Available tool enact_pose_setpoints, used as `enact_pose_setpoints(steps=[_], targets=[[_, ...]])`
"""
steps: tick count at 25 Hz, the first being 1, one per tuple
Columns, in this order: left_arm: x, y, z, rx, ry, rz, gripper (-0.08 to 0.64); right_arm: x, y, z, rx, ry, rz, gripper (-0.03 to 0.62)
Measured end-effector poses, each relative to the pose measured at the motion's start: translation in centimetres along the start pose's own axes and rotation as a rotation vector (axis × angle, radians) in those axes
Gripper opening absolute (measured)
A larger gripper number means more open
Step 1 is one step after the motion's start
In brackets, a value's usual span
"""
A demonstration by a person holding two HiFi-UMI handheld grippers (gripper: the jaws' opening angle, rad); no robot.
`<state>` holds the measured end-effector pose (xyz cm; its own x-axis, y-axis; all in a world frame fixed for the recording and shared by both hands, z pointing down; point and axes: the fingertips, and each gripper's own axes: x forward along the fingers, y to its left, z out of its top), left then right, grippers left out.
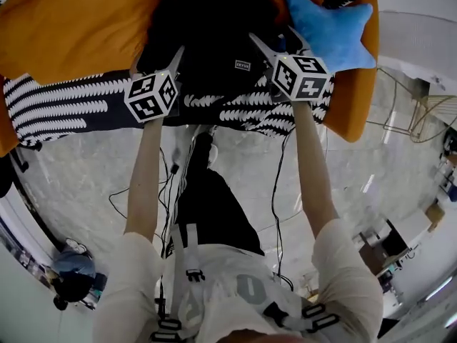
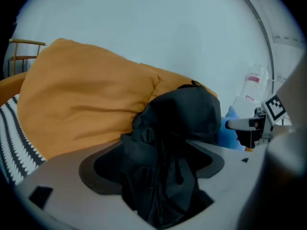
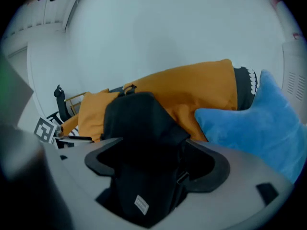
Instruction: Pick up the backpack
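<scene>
Left tool [image 1: 161, 59] and right tool [image 1: 271, 36], jaws wide, each straddle the black backpack [image 1: 214, 27] lying straight ahead against the orange cushion [image 1: 78, 27]; both equally near.

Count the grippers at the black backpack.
2. The left gripper is at the left side of the backpack, the right gripper at its right side, beside the blue star pillow. No others visible.

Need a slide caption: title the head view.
Left gripper and right gripper, jaws open, around the backpack on an orange sofa.
</scene>
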<state>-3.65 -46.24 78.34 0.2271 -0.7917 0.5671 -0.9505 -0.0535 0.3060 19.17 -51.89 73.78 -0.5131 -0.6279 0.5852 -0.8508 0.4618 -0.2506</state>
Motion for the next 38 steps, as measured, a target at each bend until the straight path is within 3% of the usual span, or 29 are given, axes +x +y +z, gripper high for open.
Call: enact_pose_setpoints(steps=[5,9,15,17,20,27,32,38], targets=[[2.0,1.7,-4.2,0.027,0.068,0.045,0.394,2.9,-2.8,-5.3,0.017,0.109,-0.032,0.391],[2.9,3.1,-4.5,0.049,0.073,0.087,0.408,4.6,-4.0,-7.4,0.037,0.170,-0.024,0.391],[3.5,3.8,-7.1,-0.025,0.115,0.112,0.417,5.4,-3.6,-10.6,0.093,0.227,0.005,0.390],[3.6,3.9,-7.7,-0.045,0.144,0.103,0.416,5.7,-3.0,-10.9,0.126,0.223,0.031,0.325],[3.8,3.1,-8.9,-0.062,0.212,0.074,0.320,5.9,-2.6,-11.1,0.143,0.217,0.044,0.279],[3.0,1.4,-7.4,0.067,0.232,0.073,0.130,5.4,-1.6,-10.0,0.149,0.210,0.051,0.160],[2.6,0.4,-6.4,0.084,0.192,0.066,0.087,4.9,-1.6,-9.3,0.144,0.187,0.017,0.133],[1.4,-1.8,-1.2,0.124,0.115,0.036,0.077,3.0,-1.9,-4.7,0.143,0.126,-0.010,0.124]])
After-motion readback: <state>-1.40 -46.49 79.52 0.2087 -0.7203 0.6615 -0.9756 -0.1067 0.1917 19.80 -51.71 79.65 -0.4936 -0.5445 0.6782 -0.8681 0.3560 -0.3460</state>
